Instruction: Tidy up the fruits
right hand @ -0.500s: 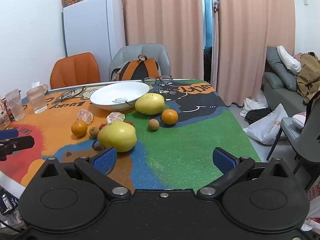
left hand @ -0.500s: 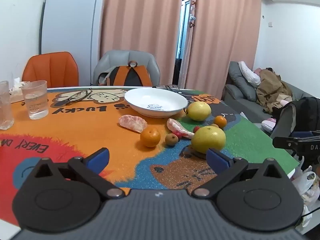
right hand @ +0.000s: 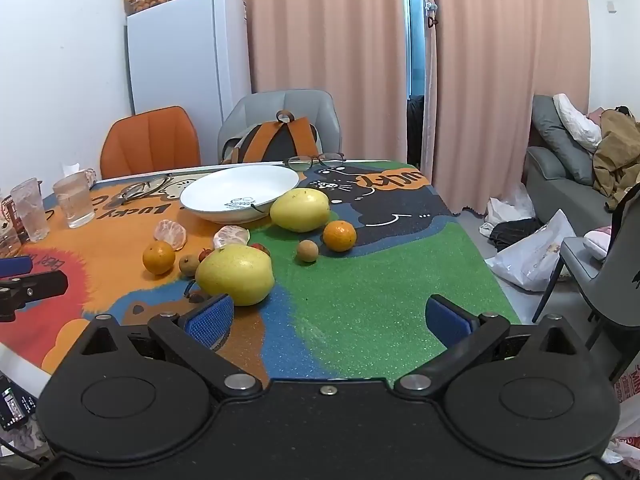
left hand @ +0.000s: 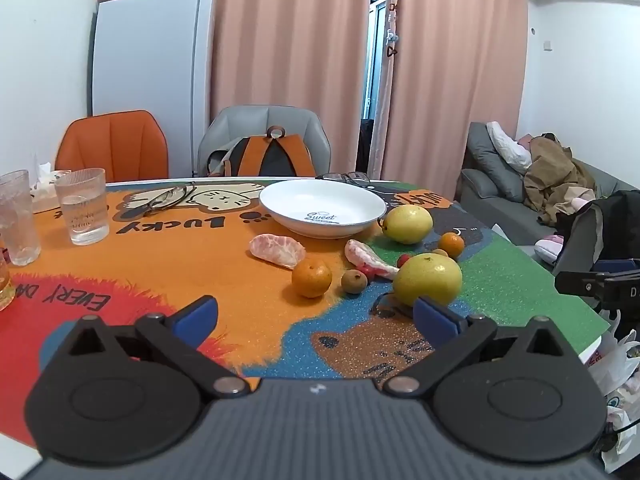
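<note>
1. The left tongs (left hand: 316, 316) are spread wide and hold nothing, low in the frame above the surface (left hand: 224, 280).
2. The right tongs (right hand: 330, 320) are likewise spread and hold nothing.
3. Centre frame, a large yellow pomelo (right hand: 236, 274) sits just beyond the right tongs' left pad.
4. Mandarins, peeled segments and a second pomelo (right hand: 299, 209) lie near the white plate (right hand: 208, 196).
</note>
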### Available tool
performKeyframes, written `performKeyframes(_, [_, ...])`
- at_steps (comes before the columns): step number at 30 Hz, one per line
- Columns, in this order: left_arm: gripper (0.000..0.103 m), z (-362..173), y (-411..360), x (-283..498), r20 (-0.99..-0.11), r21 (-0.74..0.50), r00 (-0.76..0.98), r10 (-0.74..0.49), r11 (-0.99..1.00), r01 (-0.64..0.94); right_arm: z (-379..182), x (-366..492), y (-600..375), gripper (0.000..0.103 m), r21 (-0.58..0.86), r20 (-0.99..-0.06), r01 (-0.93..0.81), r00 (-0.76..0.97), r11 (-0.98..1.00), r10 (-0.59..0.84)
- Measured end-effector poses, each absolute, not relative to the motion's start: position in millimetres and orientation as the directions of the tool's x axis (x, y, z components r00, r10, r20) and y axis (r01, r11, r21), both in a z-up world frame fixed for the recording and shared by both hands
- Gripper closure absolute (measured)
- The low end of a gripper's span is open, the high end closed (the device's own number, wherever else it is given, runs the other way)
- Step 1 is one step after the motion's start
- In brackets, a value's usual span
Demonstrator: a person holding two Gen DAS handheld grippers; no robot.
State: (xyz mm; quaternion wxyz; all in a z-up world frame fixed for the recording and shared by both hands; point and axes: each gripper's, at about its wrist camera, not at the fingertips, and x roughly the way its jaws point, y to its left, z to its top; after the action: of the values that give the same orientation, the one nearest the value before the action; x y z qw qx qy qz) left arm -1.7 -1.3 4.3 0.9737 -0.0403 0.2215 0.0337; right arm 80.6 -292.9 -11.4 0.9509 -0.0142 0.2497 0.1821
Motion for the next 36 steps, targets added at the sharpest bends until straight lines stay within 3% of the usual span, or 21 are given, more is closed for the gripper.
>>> performKeyframes(36, [0.000, 1.1, -3.4, 2.9, -0.447, -0.053, 0.894, 0.030, 0.997, -0.060, -10.6, 79.4, -290.9, 0.000, 0.070, -0.476, -0.359, 0.808, 0.931, 0.347])
